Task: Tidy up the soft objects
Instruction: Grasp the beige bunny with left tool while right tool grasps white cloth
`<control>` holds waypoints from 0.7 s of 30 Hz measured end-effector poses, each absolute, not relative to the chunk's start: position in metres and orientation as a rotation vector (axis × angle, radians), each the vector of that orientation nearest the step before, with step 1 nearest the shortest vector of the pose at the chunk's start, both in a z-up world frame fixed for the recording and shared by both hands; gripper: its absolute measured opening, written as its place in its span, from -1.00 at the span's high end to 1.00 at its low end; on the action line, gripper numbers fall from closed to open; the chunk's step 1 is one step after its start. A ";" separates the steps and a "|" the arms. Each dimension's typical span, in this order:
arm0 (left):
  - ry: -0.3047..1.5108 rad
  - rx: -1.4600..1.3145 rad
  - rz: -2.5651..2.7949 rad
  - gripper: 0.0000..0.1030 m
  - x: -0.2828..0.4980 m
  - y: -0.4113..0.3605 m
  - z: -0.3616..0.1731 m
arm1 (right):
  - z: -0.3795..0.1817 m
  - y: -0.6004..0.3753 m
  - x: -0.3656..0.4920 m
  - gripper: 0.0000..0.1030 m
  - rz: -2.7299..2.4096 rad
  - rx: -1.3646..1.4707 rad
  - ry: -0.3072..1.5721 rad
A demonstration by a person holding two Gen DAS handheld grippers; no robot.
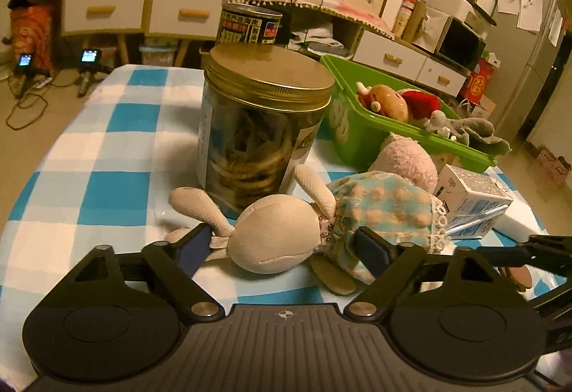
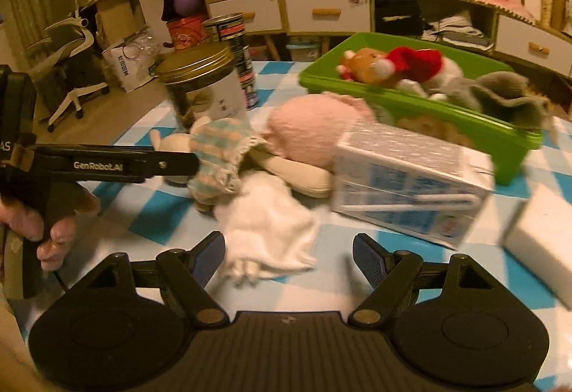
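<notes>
A beige bunny doll (image 1: 275, 238) in a blue-and-peach dress lies on the checked tablecloth in front of a jar. My left gripper (image 1: 284, 247) straddles its head and neck, with the pads close on either side, and I see no squeeze. From the right wrist view, one of its fingers (image 2: 161, 163) reaches the doll (image 2: 218, 148) side-on. My right gripper (image 2: 289, 254) stands open over the near end of a white cloth (image 2: 268, 234). A pink plush (image 2: 304, 138) lies behind the doll. The green basket (image 2: 411, 98) holds a Santa-hat plush (image 2: 386, 66) and a grey plush (image 2: 500, 95).
A gold-lidded jar (image 1: 264, 127) and a dark can (image 1: 250, 23) stand behind the doll. A milk carton (image 2: 407, 184) lies on its side by the basket, with a white foam block (image 2: 543, 238) to its right. A hand (image 2: 53, 231) holds the left gripper's handle. The table's left edge is near.
</notes>
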State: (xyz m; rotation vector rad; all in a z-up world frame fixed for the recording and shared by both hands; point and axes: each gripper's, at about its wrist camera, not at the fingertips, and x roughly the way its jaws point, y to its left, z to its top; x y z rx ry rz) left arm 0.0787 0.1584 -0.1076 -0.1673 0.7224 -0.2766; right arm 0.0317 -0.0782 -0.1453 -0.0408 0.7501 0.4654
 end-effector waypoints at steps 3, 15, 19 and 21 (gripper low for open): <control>0.739 -0.155 -0.273 -0.01 0.078 0.157 -0.106 | -0.149 -0.070 0.034 0.04 0.466 -0.056 0.747; 0.892 -0.187 -0.311 0.42 0.057 0.157 -0.096 | -0.143 -0.099 0.027 0.95 0.482 0.007 0.781; 0.907 -0.159 -0.336 0.46 0.041 0.153 -0.091 | -0.139 -0.119 0.018 0.95 0.456 -0.007 0.799; 0.892 -0.123 -0.344 0.46 0.034 0.150 -0.088 | -0.138 -0.128 0.015 0.95 0.443 -0.010 0.803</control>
